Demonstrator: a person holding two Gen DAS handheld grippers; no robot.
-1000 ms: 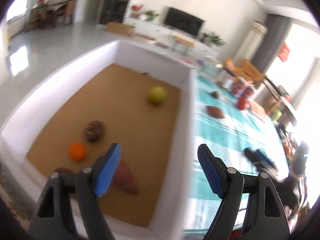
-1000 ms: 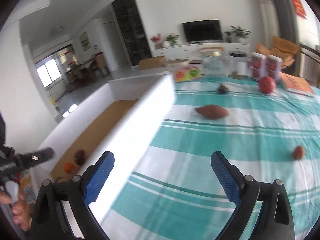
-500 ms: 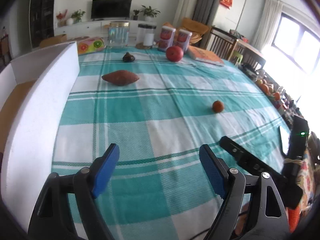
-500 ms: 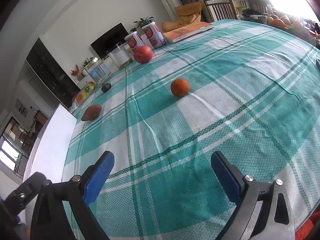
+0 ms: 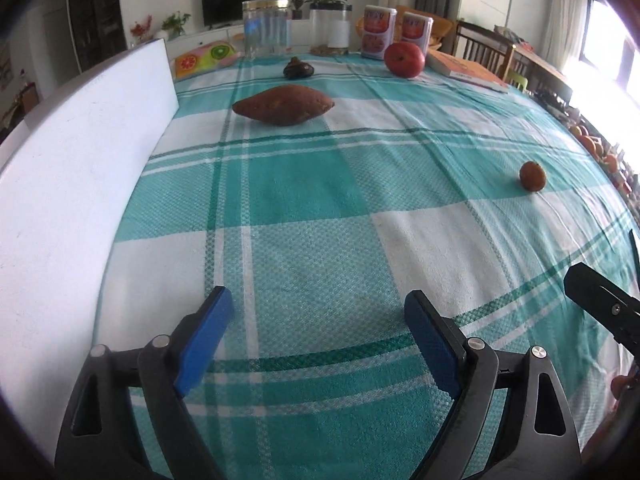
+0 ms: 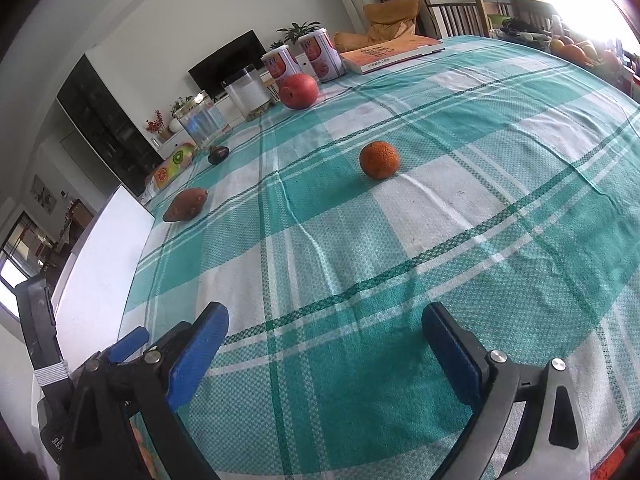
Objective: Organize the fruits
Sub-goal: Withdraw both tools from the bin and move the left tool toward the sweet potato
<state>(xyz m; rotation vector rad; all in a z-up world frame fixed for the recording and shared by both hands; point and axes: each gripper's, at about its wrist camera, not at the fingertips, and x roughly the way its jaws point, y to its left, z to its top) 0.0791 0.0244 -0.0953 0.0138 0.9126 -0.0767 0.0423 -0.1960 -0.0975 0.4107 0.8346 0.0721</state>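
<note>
An orange (image 6: 379, 159) lies on the checked teal tablecloth (image 6: 400, 280), ahead of my open, empty right gripper (image 6: 326, 330); it also shows in the left wrist view (image 5: 532, 175) at far right. A sweet potato (image 5: 283, 104) (image 6: 186, 204), a small dark fruit (image 5: 298, 69) (image 6: 218, 154) and a red apple (image 5: 404, 59) (image 6: 299, 91) lie farther back. My left gripper (image 5: 318, 322) is open and empty, low over the cloth beside the white box wall (image 5: 80, 184).
Two red cans (image 5: 396, 32), two clear jars (image 5: 266, 27), an orange book (image 5: 466, 70) and a fruit-print pack (image 5: 206, 56) stand along the far edge. The white box (image 6: 100, 256) lines the table's left side. The right gripper's body (image 5: 604, 304) shows at right.
Both grippers swung away from the white box and lowered toward the tablecloth. The left view now faces the loose fruit; the orange is nearer in the right view. Both stay open.
</note>
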